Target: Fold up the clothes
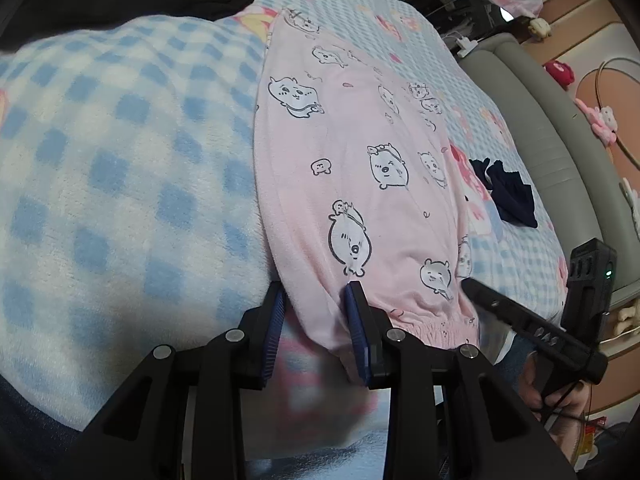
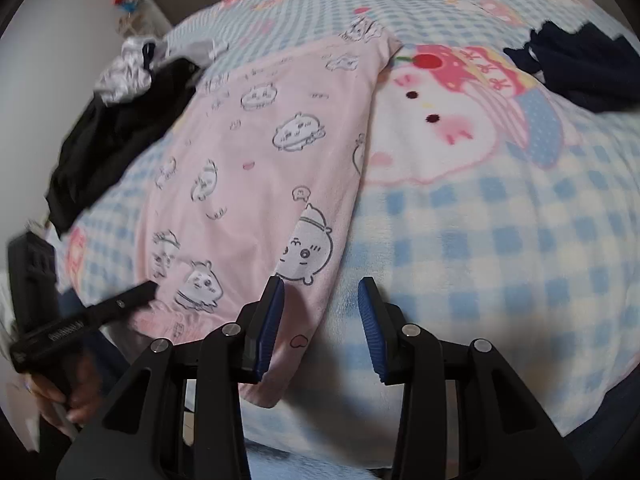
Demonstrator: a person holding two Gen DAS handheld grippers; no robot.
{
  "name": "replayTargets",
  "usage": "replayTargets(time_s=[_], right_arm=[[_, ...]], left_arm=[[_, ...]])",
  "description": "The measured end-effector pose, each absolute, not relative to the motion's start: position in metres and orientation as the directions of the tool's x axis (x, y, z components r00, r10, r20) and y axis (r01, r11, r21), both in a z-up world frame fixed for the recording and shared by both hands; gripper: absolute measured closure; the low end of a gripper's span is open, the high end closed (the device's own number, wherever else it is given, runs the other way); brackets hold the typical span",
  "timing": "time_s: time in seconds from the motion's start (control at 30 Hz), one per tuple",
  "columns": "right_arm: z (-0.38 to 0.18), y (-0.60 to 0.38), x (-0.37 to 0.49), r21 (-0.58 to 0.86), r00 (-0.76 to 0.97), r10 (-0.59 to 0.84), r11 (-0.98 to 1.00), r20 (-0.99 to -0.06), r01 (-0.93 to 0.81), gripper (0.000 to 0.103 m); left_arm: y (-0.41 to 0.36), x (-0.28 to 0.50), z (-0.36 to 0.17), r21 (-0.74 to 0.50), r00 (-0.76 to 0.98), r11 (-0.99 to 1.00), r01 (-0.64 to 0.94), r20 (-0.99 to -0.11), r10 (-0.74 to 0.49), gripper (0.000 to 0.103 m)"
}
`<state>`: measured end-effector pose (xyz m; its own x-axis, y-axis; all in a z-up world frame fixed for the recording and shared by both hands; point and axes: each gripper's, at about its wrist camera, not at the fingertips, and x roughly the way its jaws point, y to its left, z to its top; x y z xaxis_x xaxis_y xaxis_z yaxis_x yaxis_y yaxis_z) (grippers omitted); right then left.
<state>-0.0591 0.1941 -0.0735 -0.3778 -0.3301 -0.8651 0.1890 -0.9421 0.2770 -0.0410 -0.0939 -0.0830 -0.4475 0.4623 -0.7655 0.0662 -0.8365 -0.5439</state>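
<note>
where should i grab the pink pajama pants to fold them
Take the elastic waistband end of the pink pajama pants, one corner per tool, coming in from the near bed edge. It lies flat and closest; the left tool and right tool already straddle its corners, open.

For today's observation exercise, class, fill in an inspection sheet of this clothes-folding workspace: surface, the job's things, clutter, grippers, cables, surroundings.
Surface: bed with blue-and-white checked blanket, cartoon prints.
Job's things: pink pyjama trousers lying lengthwise, elastic waistband nearest both grippers.
Clutter: dark navy garment to the right of the trousers; black clothing and crumpled white fabric to their left.
Grippers: left gripper open, jaws straddling one waistband corner; right gripper open at the other corner.
Cables: a thin cable by the hand holding the right gripper; others too small to tell.
Surroundings: grey padded bed frame, plush toys on the floor beyond.
</note>
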Motion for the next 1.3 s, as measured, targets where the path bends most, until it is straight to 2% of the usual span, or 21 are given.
replayTargets(time_s=[0.2,0.53,0.63,0.77,0.83,0.97,1.27,1.3], right_arm=[[-0.087,0.194,-0.058,0.236,-0.364,-0.284,-0.957,-0.887,0.169,0.064],[-0.079,0.2,-0.053,0.173,-0.371,-0.213,-0.975,-0.904,0.139,0.063],[-0.066,0.203,-0.049,0.223,-0.407,-0.25,-0.968,-0.878,0.113,0.06],[-0.058,0.194,-0.052,0.225,-0.444,-0.283,-0.958,-0.85,0.18,0.054],[-0.068,0.191,-0.054,0.198,-0.416,-0.262,-0.961,-0.871,0.192,0.054],[-0.09,0.198,-0.054,0.187,-0.399,-0.243,-0.967,-0.884,0.175,0.055],[-0.086,0.219,-0.044,0.206,-0.416,-0.237,-0.971,-0.878,0.117,0.055],[-0.083,0.221,-0.043,0.212,-0.419,-0.239,-0.971,-0.876,0.109,0.055]], left_arm=[[-0.091,-0.041,-0.082,-0.514,-0.452,-0.856,0.056,-0.777,0.438,0.071],[-0.094,-0.042,-0.082,-0.514,-0.451,-0.856,0.055,-0.778,0.438,0.07],[-0.09,-0.038,-0.073,-0.503,-0.48,-0.864,0.016,-0.762,0.434,0.071],[-0.078,-0.035,-0.064,-0.47,-0.496,-0.881,-0.051,-0.754,0.431,0.071],[-0.076,-0.038,-0.072,-0.447,-0.464,-0.894,-0.031,-0.786,0.408,0.071],[-0.089,-0.036,-0.075,-0.477,-0.46,-0.878,0.019,-0.784,0.416,0.068],[-0.102,-0.015,-0.071,-0.478,-0.479,-0.873,0.099,-0.792,0.379,0.071],[-0.104,-0.013,-0.071,-0.512,-0.482,-0.853,0.097,-0.774,0.41,0.074]])
